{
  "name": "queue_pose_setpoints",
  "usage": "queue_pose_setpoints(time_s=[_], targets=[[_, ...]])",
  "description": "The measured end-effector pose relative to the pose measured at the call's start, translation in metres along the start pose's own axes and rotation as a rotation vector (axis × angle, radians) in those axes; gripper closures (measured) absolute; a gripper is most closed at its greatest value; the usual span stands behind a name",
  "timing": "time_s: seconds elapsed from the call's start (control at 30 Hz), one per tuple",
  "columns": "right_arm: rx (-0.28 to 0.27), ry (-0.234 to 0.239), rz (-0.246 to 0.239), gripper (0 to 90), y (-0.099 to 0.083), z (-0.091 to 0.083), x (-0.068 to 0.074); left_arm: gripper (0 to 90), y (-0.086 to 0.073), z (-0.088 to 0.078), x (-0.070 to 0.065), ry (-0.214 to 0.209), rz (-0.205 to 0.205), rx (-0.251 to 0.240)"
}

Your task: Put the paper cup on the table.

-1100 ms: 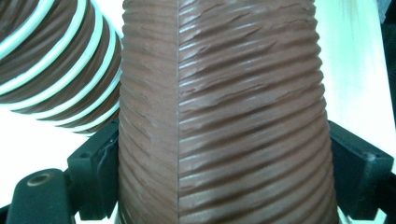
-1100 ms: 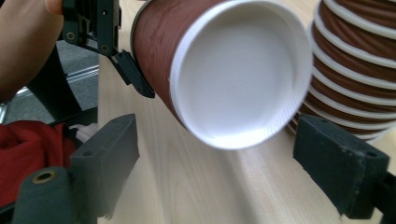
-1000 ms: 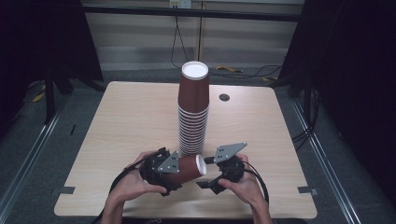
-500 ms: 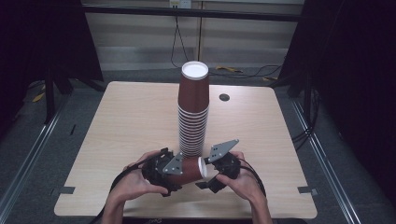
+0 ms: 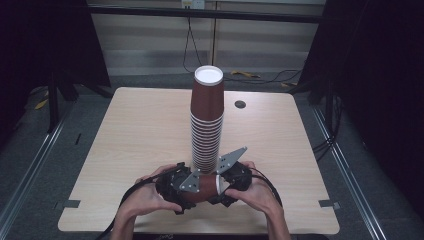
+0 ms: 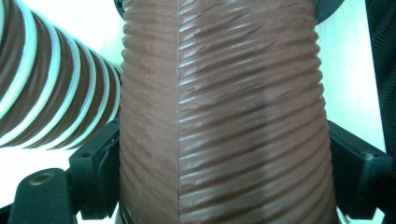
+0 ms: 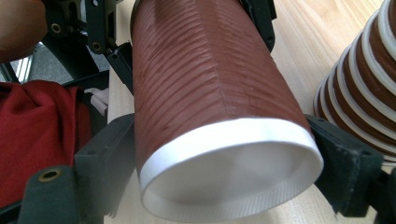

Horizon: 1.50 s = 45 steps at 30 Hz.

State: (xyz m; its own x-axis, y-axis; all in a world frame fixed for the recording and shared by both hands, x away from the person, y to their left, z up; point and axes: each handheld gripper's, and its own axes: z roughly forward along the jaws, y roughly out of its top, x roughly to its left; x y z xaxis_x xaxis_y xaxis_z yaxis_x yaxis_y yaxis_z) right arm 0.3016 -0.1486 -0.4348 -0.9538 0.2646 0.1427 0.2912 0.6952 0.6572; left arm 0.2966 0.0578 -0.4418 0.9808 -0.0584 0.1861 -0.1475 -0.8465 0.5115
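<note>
A brown ribbed paper cup [image 5: 206, 185] with a white rim lies on its side just above the table's front edge, held between both grippers. My left gripper [image 5: 192, 187] is shut on its narrower bottom part; in the left gripper view the cup [image 6: 224, 116] fills the gap and both black jaws press its sides. My right gripper [image 5: 224, 182] is shut on the cup's rim end [image 7: 205, 93], with the white rim wedged between its jaws. A tall stack of upturned brown cups [image 5: 207, 125] stands just behind the grippers, mid-table.
The wooden table [image 5: 125, 145] has a small dark hole [image 5: 240, 104] at the back right. The stack [image 7: 359, 93] stands close beside the held cup. Red cloth [image 7: 37, 135] lies below the table's front edge. Metal rails run along both sides of the table.
The right gripper has rolled a little, so its grey plate tips up more steeply. Both hands and the cup stay in the same place.
</note>
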Motion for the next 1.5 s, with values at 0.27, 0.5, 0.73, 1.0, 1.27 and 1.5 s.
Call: queue_pose_setpoints(time_s=[0.27,0.5,0.73,1.0,1.27,1.5], targets=[[-0.006,0.042,-0.011,21.5,0.000,0.002,0.001,13.8,0.000,0.002,-0.002,-0.018,0.010,-0.013],[-0.005,0.058,-0.007,22.2,0.000,0.002,0.000,12.6,-0.006,0.001,-0.001,-0.039,0.002,-0.057],[-0.017,0.048,-0.009,22.4,0.000,-0.001,0.000,11.0,-0.010,-0.002,0.003,-0.045,-0.026,-0.160],[-0.027,0.051,-0.008,22.5,0.000,-0.002,0.000,11.4,-0.014,-0.006,0.004,-0.039,-0.035,-0.227],[-0.040,0.044,-0.002,22.5,0.000,-0.005,0.001,11.3,-0.015,-0.012,0.005,-0.023,-0.081,-0.310],[-0.037,0.043,0.000,22.6,0.000,-0.005,0.001,12.3,-0.017,-0.015,0.008,-0.044,-0.103,-0.350]])
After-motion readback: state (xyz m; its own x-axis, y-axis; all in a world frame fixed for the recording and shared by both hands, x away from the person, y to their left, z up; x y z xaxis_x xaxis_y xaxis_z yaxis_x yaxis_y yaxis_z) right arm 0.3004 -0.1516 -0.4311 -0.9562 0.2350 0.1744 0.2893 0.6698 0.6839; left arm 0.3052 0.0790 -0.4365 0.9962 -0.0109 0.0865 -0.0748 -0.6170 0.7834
